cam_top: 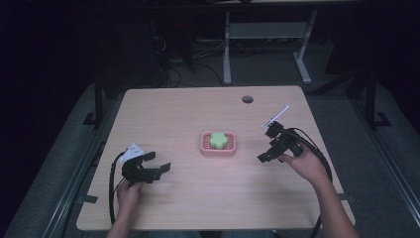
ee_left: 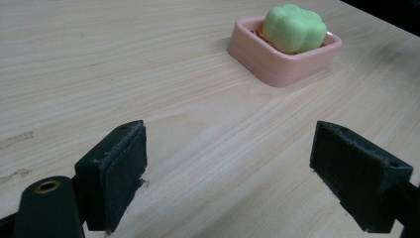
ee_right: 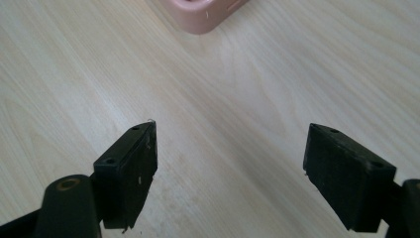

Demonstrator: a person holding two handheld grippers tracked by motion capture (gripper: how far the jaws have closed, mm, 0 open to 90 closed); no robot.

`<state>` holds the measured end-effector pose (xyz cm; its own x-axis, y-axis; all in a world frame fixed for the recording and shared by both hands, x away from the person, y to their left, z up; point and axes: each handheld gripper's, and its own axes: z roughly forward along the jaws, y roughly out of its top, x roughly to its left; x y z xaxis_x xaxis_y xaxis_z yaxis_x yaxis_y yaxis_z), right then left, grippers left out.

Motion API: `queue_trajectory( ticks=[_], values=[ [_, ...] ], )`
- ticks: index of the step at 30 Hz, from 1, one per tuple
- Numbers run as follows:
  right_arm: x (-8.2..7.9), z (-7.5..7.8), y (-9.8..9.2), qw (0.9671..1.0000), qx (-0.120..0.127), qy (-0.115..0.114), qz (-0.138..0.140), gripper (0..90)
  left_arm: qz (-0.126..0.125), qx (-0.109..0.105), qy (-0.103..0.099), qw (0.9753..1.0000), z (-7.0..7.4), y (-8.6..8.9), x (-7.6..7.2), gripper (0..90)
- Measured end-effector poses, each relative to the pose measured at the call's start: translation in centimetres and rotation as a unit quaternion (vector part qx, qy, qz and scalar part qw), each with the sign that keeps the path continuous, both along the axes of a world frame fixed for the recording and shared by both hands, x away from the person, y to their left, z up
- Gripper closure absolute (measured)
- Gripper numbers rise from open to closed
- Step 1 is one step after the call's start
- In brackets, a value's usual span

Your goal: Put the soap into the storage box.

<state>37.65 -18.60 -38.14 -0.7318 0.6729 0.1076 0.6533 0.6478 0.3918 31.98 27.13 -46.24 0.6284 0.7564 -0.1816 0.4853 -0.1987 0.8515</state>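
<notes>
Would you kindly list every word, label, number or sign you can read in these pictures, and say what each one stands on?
No text can be read anywhere.
White tag on the left gripper: dark specks, too small and blurred to read.
White strip on the right gripper: no legible marks.
Pink dish, green soap, table: no lettering shows.
Both grippers' black pads: bare, no marks.
</notes>
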Motion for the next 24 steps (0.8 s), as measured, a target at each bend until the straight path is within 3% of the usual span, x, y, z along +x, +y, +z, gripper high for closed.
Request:
queue_trajectory(
  ticks=[24],
  values=[
    [-3.6, -2.9, -2.5, 0.9997, 0.017, 0.006, -0.019, 20.6, 0.0, 0.001, 0.0, 1.0, 0.0, 0.0, 0.0, 14.3]
  ],
)
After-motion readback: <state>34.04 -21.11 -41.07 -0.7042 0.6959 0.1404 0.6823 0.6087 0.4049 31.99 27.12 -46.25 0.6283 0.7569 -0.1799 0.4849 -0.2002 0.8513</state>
